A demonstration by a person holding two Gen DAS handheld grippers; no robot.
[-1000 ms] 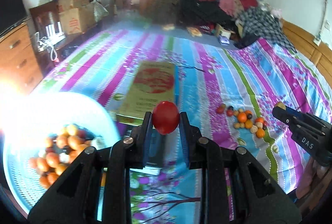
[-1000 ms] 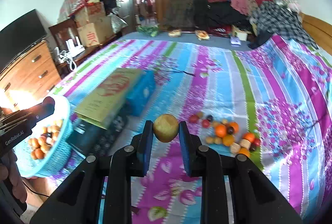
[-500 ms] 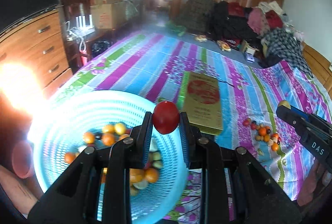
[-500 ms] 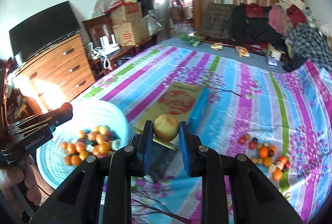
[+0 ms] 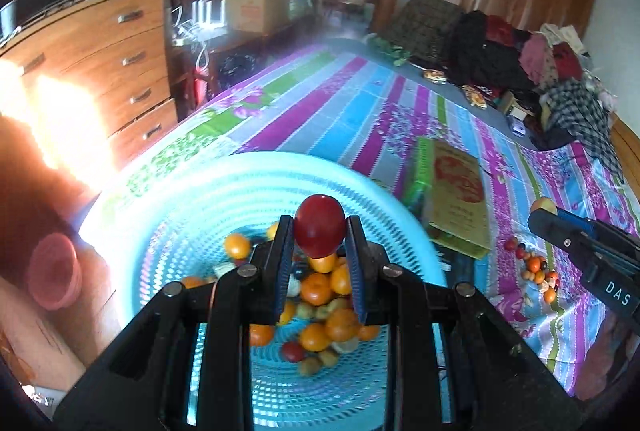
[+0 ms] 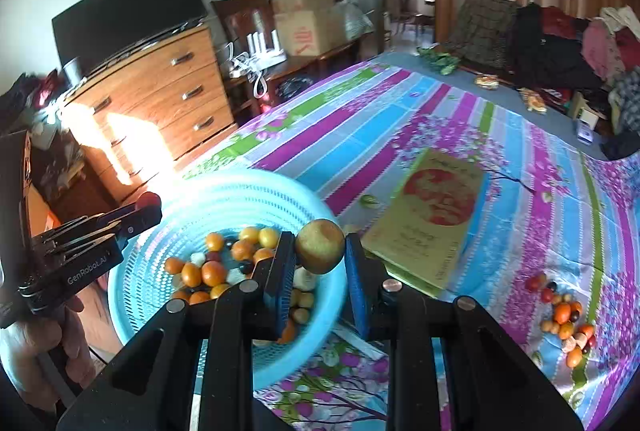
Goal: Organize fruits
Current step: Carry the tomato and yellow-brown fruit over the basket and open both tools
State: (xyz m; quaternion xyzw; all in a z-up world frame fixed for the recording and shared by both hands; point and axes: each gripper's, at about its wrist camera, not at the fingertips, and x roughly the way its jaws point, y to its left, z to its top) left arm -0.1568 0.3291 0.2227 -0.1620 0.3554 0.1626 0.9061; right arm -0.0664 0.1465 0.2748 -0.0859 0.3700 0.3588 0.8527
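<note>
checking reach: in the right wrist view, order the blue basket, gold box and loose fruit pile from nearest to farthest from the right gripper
1. Blue basket, just left of and below the right gripper.
2. Gold box, ahead to the right.
3. Loose fruit pile, far right on the bedspread.

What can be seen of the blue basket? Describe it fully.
The blue basket is a round, light-blue perforated plastic bowl sitting upright at the edge of the striped bedspread. It holds a pile of small orange, yellow and dark fruits. Both loaded grippers hover above it, neither visibly touching.
</note>
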